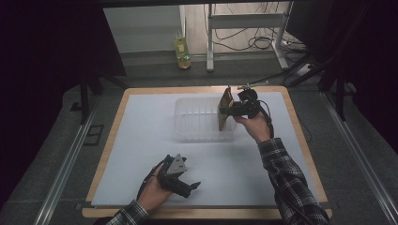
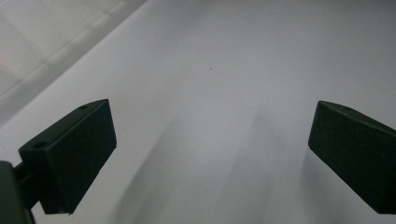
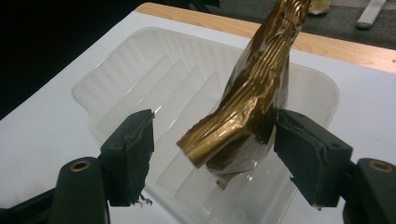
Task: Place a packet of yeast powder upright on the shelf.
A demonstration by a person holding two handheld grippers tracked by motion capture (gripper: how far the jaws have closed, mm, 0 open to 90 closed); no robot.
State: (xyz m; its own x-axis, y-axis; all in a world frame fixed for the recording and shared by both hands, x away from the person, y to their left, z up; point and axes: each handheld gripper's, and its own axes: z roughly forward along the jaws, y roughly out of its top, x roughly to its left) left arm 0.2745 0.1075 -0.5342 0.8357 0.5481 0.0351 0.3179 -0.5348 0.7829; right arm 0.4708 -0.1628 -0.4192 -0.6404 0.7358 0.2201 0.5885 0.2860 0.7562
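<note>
R gripper (image 3: 212, 154) jaws apart, gold packet (image 3: 254, 102) slipping free above tub (image 3: 116, 74); drop nearly done. L gripper (image 1: 180, 180) wide, idle.

Glossy crinkled gold foil packet (image 3: 254, 98), ribbed clear plastic tub (image 3: 140, 79), matt white sheet (image 1: 141, 140).

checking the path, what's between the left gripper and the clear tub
Nothing: in the high view only bare white sheet lies between the left gripper and the tub. The gold packet is at the tub's far right.
</note>
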